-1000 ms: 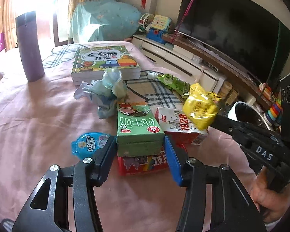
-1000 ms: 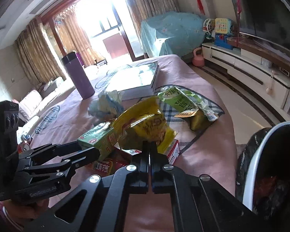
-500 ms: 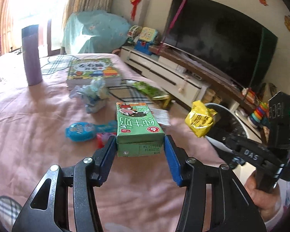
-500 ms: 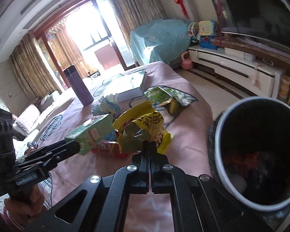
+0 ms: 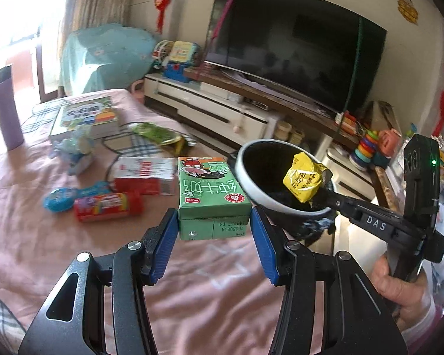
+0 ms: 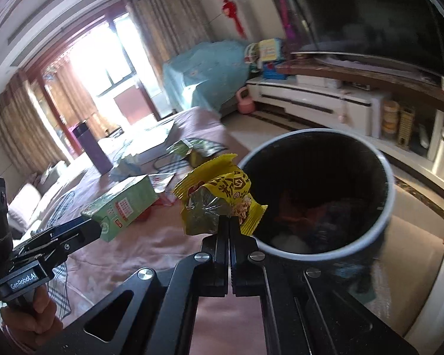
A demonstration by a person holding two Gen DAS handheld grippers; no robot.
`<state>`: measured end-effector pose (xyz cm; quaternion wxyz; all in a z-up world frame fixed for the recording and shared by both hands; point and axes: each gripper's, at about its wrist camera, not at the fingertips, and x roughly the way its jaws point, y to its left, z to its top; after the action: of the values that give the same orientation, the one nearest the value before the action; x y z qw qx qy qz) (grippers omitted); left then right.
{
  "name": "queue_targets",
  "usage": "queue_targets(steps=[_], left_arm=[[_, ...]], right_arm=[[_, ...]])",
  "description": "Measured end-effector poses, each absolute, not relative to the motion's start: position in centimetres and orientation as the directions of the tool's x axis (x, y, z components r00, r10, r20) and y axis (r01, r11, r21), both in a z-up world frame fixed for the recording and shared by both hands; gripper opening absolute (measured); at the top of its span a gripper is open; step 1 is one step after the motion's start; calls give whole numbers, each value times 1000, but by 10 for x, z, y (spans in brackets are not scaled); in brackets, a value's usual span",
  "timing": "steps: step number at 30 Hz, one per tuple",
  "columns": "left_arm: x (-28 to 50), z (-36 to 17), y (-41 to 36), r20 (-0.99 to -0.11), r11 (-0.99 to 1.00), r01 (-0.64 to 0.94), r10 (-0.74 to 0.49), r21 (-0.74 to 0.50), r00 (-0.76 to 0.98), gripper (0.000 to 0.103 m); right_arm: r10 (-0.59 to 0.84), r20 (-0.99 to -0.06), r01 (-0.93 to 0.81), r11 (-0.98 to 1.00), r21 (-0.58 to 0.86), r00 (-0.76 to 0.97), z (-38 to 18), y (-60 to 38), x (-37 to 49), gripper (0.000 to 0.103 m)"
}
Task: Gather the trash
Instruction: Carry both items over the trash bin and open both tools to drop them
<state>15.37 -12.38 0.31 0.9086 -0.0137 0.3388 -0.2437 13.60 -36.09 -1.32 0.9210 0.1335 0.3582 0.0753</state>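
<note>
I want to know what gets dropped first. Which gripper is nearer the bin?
Right. The right gripper holds the yellow wrapper at the bin rim, over its opening. The left gripper holds the green carton beside the bin, over the table.

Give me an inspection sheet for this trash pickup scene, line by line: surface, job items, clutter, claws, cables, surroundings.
Surface: pink bedspread, wrinkled, with a plaid cloth under some litter.
Job's things: green milk carton lifted off the bed; yellow snack wrapper held at the rim of the trash bin, which already holds litter. Red-and-white carton, red candy pack, blue packet, green snack bag and crumpled tissue lie on the bed.
Clutter: book, purple flask.
Claws: left claw shut on the carton; right claw shut on the wrapper.
Cables: a thin dark cord beside the cartons.
Surroundings: TV, white cabinet, toys, curtains.
</note>
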Motion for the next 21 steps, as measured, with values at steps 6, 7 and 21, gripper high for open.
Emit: queue_targets(steps=[6,7,21], left_arm=[[150,7,-151,-602,861,471,-482,-192,636,50],[149,8,-156,-601,857,480,-487,-189,633,50],[152,8,-194,-617,836,524,-501,-162,607,50]], right_arm=[[193,-635,7,954,298,748,-11,-386,124,0],[189,-636,14,954,299,749,-12,-389,122,0],[158,-632,51,953,299,759,-14,-418,118,0]])
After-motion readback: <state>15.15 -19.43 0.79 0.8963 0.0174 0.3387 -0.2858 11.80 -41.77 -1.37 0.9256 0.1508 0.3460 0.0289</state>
